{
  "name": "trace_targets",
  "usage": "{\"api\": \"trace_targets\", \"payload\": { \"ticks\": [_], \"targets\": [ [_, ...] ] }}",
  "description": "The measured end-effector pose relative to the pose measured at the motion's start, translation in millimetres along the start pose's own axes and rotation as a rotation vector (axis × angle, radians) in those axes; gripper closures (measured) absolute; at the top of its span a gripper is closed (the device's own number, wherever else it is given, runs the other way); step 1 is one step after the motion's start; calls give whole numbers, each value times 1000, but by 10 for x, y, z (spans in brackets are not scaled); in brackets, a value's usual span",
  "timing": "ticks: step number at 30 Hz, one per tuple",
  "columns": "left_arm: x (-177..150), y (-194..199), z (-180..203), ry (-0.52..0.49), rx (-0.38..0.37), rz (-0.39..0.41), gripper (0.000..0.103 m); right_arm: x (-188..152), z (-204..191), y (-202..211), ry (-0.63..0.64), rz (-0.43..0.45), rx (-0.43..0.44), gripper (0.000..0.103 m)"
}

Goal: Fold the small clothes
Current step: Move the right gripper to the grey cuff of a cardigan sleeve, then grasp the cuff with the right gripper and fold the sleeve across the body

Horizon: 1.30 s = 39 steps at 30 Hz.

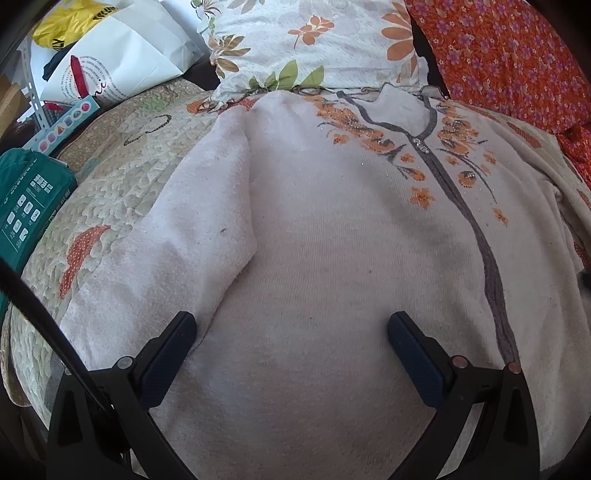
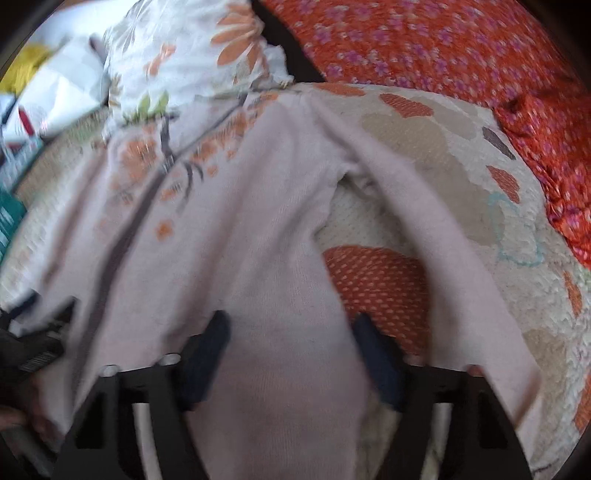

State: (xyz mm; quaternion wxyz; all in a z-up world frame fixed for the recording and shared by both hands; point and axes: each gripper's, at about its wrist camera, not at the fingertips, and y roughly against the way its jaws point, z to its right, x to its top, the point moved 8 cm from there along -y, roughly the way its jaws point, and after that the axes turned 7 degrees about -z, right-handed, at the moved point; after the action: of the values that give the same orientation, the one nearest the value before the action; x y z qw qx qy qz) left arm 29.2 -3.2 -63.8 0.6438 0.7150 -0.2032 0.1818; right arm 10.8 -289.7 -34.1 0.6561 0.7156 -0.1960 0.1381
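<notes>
A pale pink knit top [image 1: 314, 221] with orange flowers and a grey branch print lies flat on a quilted bedspread [image 1: 122, 192]. Its left sleeve [image 1: 192, 206] is folded in over the body. My left gripper [image 1: 291, 326] is open just above the lower body of the top, holding nothing. In the blurred right wrist view the same top [image 2: 229, 229] fills the middle, with its right sleeve [image 2: 436, 229] stretched out over the quilt [image 2: 461, 155]. My right gripper [image 2: 291, 328] is open, its fingers astride the top's right side edge.
A floral pillow [image 1: 310, 40] and an orange flowered cloth [image 1: 509, 59] lie behind the top. A white paper bag [image 1: 122, 55], a yellow bag [image 1: 70, 22] and a green box [image 1: 29, 206] sit at the left. The left gripper's body shows at the right view's left edge [image 2: 33, 350].
</notes>
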Motion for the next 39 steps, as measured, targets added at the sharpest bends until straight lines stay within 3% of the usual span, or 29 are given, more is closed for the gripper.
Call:
{"api": "trace_targets", "payload": {
  "ticks": [3, 5, 6, 10, 11, 17, 18, 20, 22, 26, 29, 31, 32, 34, 36, 37, 39],
  "targets": [
    [-6, 4, -3, -3, -5, 11, 0, 86, 368, 587, -82, 103, 2, 33],
    [-9, 5, -5, -4, -9, 10, 0, 50, 708, 867, -132, 91, -60, 28],
    [-9, 5, -3, -4, -9, 8, 0, -9, 854, 936, -146, 35, -98, 28],
    [-9, 5, 2, -1, -7, -1, 0, -428, 1308, 1008, -168, -32, -234, 28],
    [-12, 5, 5, 1, -5, -1, 0, -537, 1414, 1016, -174, 27, -233, 28],
    [-29, 8, 7, 4, 2, 15, 0, -778, 1360, 640, -240, -112, -139, 29],
    [-33, 10, 6, 4, 2, 18, 0, -802, 1342, 526, -242, -152, -149, 33],
    [-41, 14, 3, 3, -1, 22, 0, -871, 1348, 370, -233, -200, -141, 96],
    [-46, 19, 3, 2, -2, 25, 0, -845, 1391, 394, -240, -205, -99, 98],
    [-56, 21, 0, 3, 2, 23, 0, -538, 1836, 829, -309, -69, -166, 98],
    [-55, 28, 3, 4, 9, 25, 0, -245, 2353, 1096, -374, 32, -329, 97],
    [-54, 30, 0, 4, 7, 26, 0, -113, 2603, 1113, -386, 42, -451, 94],
    [-54, 30, -3, 4, 5, 25, 0, -99, 2696, 1085, -400, 31, -487, 87],
    [-48, 28, -5, 3, 1, 26, 0, -107, 2749, 1032, -429, -2, -533, 84],
    [-48, 29, -4, 3, 1, 27, 0, -124, 2599, 1059, -421, 27, -513, 76],
    [-49, 29, -8, 3, 3, 26, 0, -139, 2456, 1055, -405, 43, -477, 68],
    [-53, 30, -15, 5, 5, 24, 0, -195, 2077, 998, -364, 40, -360, 65]
  ]
}}
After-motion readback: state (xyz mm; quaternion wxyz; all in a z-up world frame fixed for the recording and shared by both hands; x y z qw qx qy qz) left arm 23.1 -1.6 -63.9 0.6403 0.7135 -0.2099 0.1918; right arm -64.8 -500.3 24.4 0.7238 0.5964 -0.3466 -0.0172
